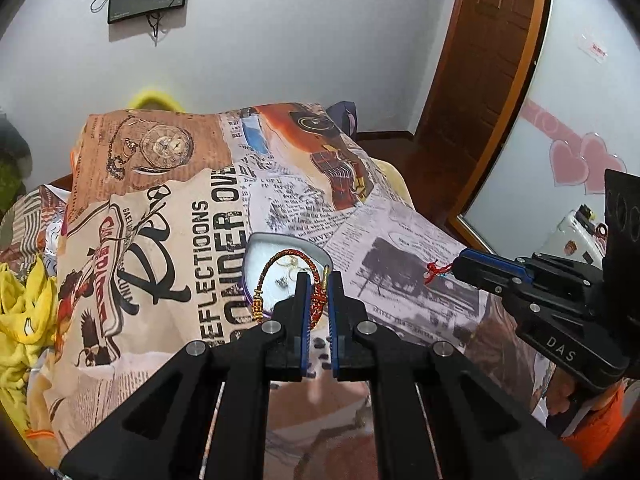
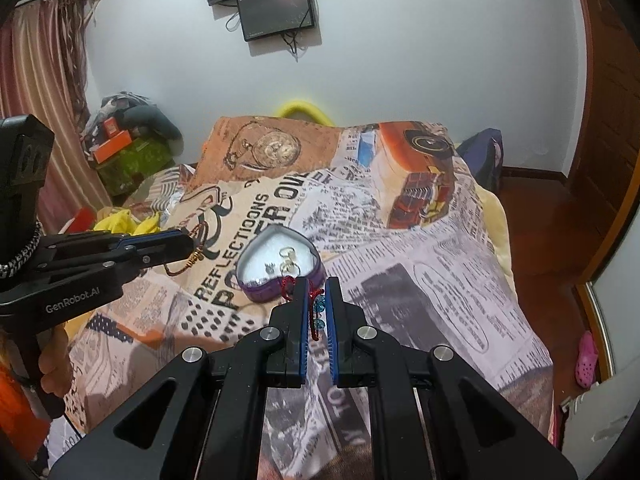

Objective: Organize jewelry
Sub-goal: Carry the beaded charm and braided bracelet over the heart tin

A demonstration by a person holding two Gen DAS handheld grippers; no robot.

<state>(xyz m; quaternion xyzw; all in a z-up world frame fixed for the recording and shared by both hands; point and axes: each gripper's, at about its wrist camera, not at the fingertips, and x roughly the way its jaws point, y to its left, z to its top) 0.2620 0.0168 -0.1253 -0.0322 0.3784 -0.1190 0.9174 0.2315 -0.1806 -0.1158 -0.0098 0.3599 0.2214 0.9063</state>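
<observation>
Jewelry is in both tongs: the left gripper [image 1: 318, 280], at the lower centre of the left wrist view, has its blue-lined fingers pinched narrow on a red-and-gold braided cord bracelet [image 1: 280, 270], whose loop arcs up and to the left over the box behind it. The right gripper [image 2: 316, 286], at the lower centre of the right wrist view, is likewise closed tight, on a thin red string bracelet with blue beads [image 2: 318, 306] that dangles between its pads. Just past both sets of fingertips sits a heart-shaped jewelry box [image 2: 276, 260] with a purple wall and white lining, resting on the bed; small rings and a pair of studs lie inside it. Under the box spreads a bedspread [image 2: 420, 280] printed with newspaper text, a pocket watch and an orange car. A hand [image 2: 54, 368] grips the left tool's handle at the left edge. High on the white wall hangs a dark screen [image 2: 278, 10].
</observation>
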